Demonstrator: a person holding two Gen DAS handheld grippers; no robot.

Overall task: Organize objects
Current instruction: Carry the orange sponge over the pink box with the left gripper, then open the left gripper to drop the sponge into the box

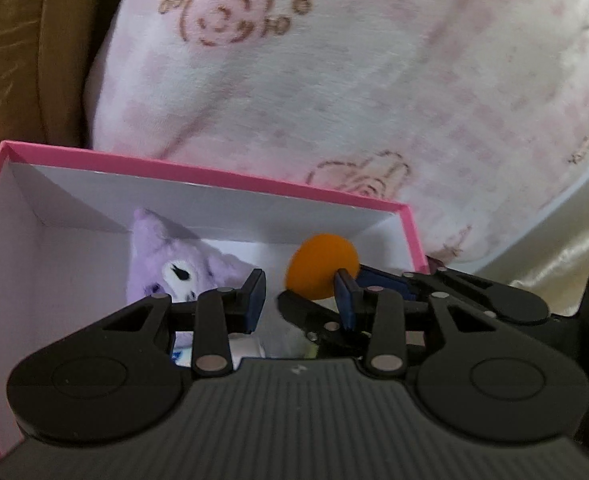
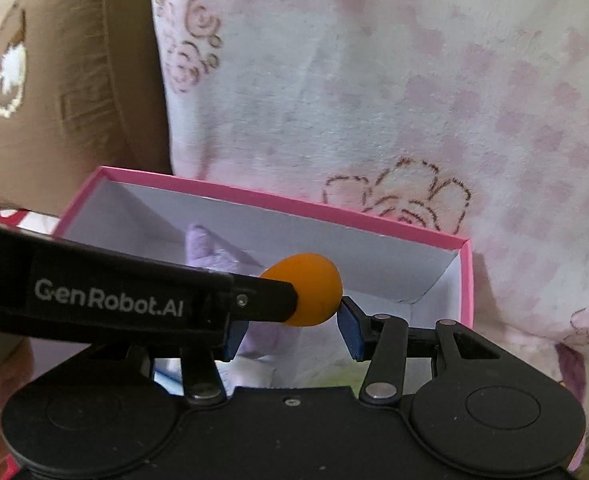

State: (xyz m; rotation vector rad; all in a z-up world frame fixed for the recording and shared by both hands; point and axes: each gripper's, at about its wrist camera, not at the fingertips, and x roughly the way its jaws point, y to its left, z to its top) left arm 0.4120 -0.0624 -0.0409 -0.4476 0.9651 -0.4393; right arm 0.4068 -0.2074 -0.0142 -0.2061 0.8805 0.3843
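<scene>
A pink box (image 1: 198, 174) with white inside walls stands open in front of both grippers; it also shows in the right wrist view (image 2: 278, 200). A purple plush toy (image 1: 174, 264) lies inside it, partly hidden in the right wrist view (image 2: 202, 248). An orange ball (image 1: 322, 266) hangs over the box, and in the right wrist view the ball (image 2: 310, 296) sits between the right gripper's fingertips. My right gripper (image 2: 294, 328) holds the ball at its tips with wide-set jaws. My left gripper (image 1: 300, 300) is open and empty over the box, its body crossing the right wrist view.
A white and pink floral blanket (image 1: 354, 80) rises right behind the box. A brown cushion (image 1: 18, 60) stands at the left. Cream satin fabric (image 1: 566, 256) lies at the right. Small white items lie low in the box, mostly hidden.
</scene>
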